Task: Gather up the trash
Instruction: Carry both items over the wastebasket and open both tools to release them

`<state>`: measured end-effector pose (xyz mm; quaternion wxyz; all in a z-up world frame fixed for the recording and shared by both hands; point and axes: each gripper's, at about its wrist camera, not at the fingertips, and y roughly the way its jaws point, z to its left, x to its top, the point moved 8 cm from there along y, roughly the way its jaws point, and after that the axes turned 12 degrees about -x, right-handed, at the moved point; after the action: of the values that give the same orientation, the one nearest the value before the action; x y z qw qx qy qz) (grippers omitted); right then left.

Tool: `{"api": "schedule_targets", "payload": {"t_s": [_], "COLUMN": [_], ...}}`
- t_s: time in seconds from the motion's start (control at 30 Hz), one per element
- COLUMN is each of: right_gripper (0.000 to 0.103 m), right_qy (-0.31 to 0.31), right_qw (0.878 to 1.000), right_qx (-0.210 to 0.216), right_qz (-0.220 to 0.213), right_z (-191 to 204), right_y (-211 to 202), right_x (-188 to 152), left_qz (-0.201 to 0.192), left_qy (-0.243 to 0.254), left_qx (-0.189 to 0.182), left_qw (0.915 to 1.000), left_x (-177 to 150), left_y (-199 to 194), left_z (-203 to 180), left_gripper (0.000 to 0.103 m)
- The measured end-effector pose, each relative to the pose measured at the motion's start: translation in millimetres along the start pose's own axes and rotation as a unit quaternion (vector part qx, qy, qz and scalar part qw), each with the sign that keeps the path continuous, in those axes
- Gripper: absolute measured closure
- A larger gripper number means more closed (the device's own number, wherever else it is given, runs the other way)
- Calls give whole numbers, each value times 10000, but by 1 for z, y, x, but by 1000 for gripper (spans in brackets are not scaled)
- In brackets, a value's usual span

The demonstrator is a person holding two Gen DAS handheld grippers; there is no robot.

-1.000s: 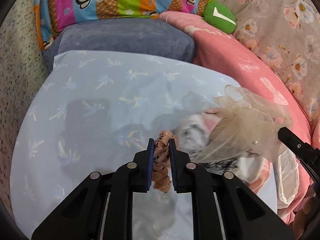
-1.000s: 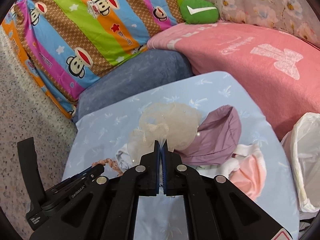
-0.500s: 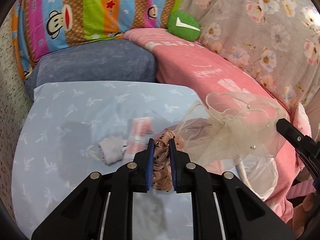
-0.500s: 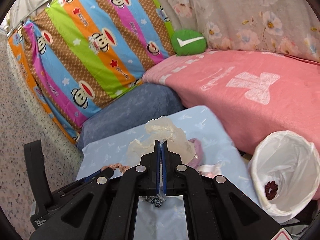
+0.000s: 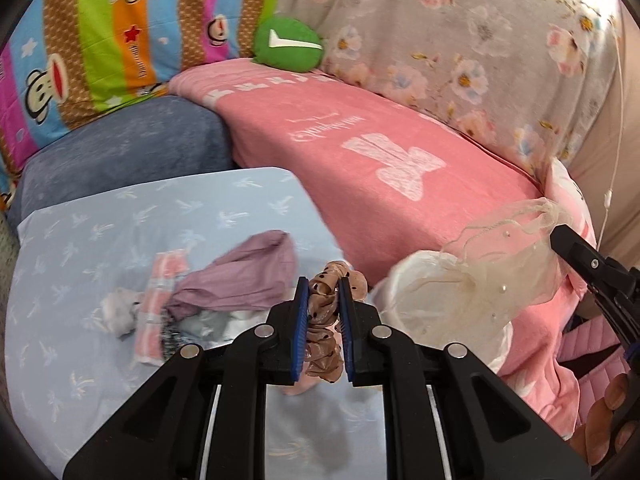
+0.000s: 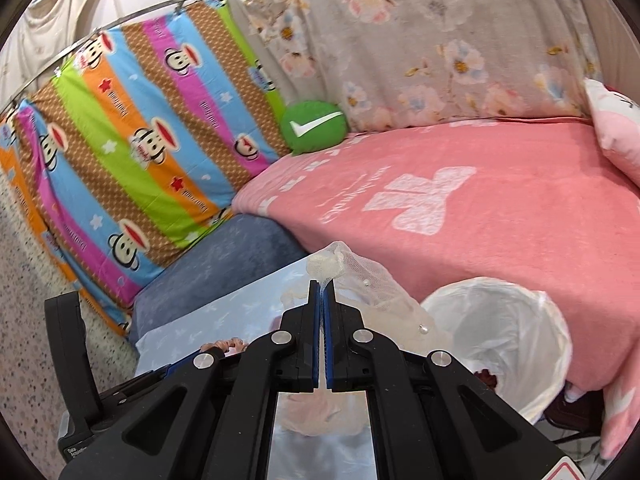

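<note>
Pale blue cloth with small white sprigs covers the table (image 5: 100,360) across the lower left of my left view, with a pink blanket (image 5: 360,160) spread on the bed behind it and a striped monkey-print sheet (image 6: 140,140) hanging at upper left. My left gripper (image 5: 323,308) has its jaws closed on a tan dotted scrunchie (image 5: 326,320), which bunches up between the blue pads at centre frame, lifted clear of the table. On the cloth to the left lies a pile: a mauve fabric piece (image 5: 248,276), a pink striped strip (image 5: 154,312) and a small grey wad (image 5: 118,312), all touching. My right gripper (image 6: 322,300) has its jaws pressed almost flat together on a sheer cream mesh bag (image 6: 360,280) with pearl beads, which hangs to the right, over the rim of a white-lined bin (image 6: 500,344) at lower right. Something dark red lies inside the bin. A green cushion with a white tick (image 6: 314,126) sits against the floral curtain (image 6: 440,40) at the bed's far corner
</note>
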<state>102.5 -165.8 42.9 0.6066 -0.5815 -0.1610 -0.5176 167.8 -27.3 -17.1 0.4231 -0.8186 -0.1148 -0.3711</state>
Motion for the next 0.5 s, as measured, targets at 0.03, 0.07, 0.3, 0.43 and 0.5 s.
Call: {"api": "schedule_targets", "payload": {"t_s": [0.03,0.07,0.3,0.43,0.5], "right_gripper": [101,101,101,101,101], "right_qy": [50,90,326,429,455], "right_qw": [10000,9999,9984,9974,9969], "right_qx": [-68,-126,-457,-580,-632], "right_qz": [-18,-28,-43,-38,-47], "right_z": [-12,-22,-79,-103,-110], "right_y": [-1,-1,1,4,6], "right_x": [2,3,8,11,13], "left_qz": [47,92,352,498,545], "left_qy": [42,79,349,483,551], "left_qx": [-53,-97,-357,-484,-511], "left_qw": [10000,9999,9981,9964,9957], "left_x": [-1,-1,-7,-8,-8], "left_y": [6,11,44,61,67], "left_z": [-8,-15,-61,-83,-93], "left_gripper": [88,88,88,88,87]}}
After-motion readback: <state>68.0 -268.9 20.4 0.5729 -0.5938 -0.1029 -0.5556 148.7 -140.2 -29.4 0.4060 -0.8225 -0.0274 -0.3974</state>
